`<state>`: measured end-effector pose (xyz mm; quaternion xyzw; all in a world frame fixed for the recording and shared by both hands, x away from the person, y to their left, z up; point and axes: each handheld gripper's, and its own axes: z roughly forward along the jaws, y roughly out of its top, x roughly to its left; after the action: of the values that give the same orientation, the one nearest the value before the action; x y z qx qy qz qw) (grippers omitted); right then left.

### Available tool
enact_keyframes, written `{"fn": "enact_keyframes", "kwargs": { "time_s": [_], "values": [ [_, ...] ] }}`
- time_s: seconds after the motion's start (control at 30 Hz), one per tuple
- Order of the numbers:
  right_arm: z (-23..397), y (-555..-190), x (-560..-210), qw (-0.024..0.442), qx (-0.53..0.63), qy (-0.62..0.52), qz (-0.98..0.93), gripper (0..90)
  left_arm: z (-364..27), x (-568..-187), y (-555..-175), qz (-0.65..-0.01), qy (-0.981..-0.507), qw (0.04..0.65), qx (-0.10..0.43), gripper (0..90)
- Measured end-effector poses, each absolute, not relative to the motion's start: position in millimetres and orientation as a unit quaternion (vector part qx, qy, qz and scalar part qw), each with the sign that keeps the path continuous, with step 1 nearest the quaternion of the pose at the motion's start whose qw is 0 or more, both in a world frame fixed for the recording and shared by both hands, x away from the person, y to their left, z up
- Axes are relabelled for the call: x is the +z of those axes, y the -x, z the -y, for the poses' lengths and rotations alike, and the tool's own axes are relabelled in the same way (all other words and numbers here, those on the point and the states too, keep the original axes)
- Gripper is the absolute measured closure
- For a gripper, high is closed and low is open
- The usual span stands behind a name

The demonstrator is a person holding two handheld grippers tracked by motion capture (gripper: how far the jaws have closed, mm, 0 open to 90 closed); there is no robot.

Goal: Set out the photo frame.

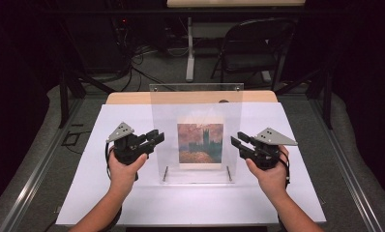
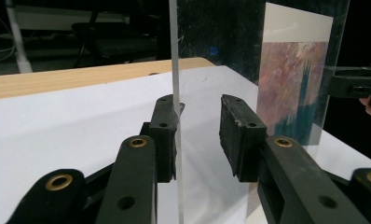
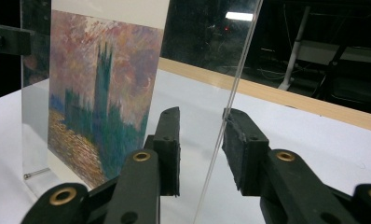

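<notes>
A clear acrylic frame [image 1: 196,130] stands upright in the middle of a white sheet [image 1: 132,203] that covers the table [image 1: 132,98], whose bare wooden strip shows behind the frame. Inside the frame sits a print [image 1: 200,143], a painted scene of dark towers under a reddish sky with a pale border above it. Two small metal pins near the frame's bottom corners rest on the sheet.

The left gripper [image 1: 157,138], held in the person's left hand [image 1: 123,169], is at the frame's left edge. In the left gripper view its jaws are wide apart and straddle that edge [image 2: 175,56]: the pane lies against the inner face of one pad [image 2: 167,128], while the other pad [image 2: 237,133] stands clear of it. Nothing is clamped.

The right gripper [image 1: 237,141], in the right hand [image 1: 270,174], is at the frame's right edge. In the right gripper view its jaws are likewise spread, with the pane's edge [image 3: 237,79] running between them; it passes just beside one pad [image 3: 242,140], contact I cannot tell, and well apart from the other [image 3: 167,140].

Beyond the table, on the grey floor, stand a folding chair [image 1: 256,48] and a white post [image 1: 189,48] with cables near it.
</notes>
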<state>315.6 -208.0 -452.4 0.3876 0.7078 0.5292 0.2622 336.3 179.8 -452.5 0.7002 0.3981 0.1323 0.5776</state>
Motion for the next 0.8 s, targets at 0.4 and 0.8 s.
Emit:
{"fn": "enact_keyframes", "kwargs": {
  "time_s": [0.4, 0.8],
  "values": [
    [217, -293, -457, 0.251, 0.542, -0.370, -0.711, 74.1, -182, -456, -311, -0.370, -0.709, 0.583, 0.145, 68.8],
    [219, -286, -460, 0.252, 0.546, -0.366, -0.710, 76.6, -185, -458, -305, -0.371, -0.708, 0.584, 0.144, 70.0]
  ]
}}
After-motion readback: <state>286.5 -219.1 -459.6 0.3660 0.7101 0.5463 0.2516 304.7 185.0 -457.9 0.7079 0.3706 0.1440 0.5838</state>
